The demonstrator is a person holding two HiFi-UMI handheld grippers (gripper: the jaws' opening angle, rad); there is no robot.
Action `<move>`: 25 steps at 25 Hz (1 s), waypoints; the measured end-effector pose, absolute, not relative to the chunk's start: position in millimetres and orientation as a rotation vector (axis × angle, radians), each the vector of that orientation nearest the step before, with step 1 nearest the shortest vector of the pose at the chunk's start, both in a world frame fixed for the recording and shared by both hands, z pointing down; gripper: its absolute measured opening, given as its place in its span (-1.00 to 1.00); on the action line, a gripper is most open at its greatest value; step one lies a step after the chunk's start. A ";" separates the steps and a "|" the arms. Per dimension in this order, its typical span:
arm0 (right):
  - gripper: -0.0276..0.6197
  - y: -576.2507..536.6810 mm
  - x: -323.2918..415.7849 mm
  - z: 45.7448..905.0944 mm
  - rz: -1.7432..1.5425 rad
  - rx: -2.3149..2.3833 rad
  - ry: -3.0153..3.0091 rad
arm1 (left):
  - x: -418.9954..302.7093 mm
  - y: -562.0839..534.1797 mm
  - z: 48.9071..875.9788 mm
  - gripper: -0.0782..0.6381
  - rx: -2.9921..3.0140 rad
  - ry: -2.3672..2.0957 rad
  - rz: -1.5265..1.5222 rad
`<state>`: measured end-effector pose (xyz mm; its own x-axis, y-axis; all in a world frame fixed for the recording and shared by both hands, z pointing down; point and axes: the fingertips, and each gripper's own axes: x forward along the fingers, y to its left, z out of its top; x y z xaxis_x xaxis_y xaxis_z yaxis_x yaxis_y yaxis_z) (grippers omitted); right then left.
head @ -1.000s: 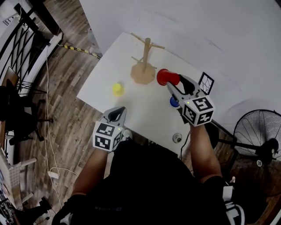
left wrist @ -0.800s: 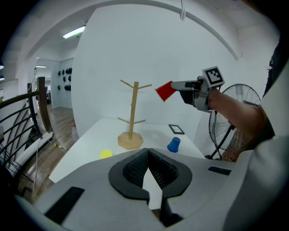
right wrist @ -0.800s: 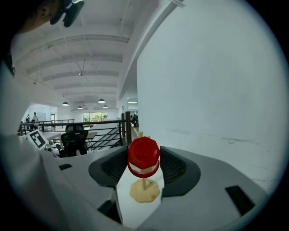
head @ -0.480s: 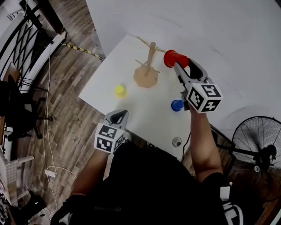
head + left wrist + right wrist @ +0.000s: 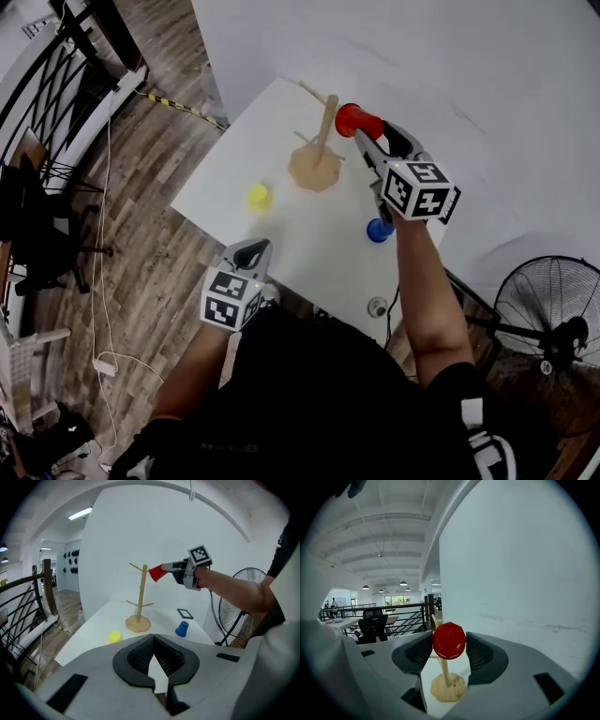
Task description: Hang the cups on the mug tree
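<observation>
My right gripper (image 5: 364, 134) is shut on a red cup (image 5: 356, 120), held sideways in the air just right of the top of the wooden mug tree (image 5: 319, 150). In the right gripper view the red cup (image 5: 449, 641) sits between the pads with the mug tree (image 5: 446, 679) below it. From the left gripper view the red cup (image 5: 158, 572) is level with the mug tree (image 5: 139, 603) top. A yellow cup (image 5: 259, 197) and a blue cup (image 5: 380, 230) rest on the white table (image 5: 309, 234). My left gripper (image 5: 251, 251) is shut and empty near the table's front edge.
A small framed card (image 5: 184, 613) lies at the table's far right. A floor fan (image 5: 548, 314) stands to the right of the table, and a black railing (image 5: 47, 84) runs along the left. A white wall is close behind the table.
My right gripper has carried the red cup up and away from me, then left toward the mug tree's top. The left gripper has barely moved.
</observation>
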<state>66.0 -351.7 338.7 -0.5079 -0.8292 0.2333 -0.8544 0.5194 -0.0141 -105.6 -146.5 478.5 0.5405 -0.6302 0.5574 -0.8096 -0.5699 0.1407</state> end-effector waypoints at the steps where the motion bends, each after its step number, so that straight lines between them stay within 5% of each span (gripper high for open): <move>1: -0.23 -352.9 64.5 340.1 0.189 1.430 -2.560 | -106.2 -145.9 478.4 -0.74 2.395 -1.183 0.643; 25: -0.21 -318.0 82.0 355.3 0.122 1.375 -2.507 | -90.5 -149.8 476.6 -0.74 2.416 -1.147 0.656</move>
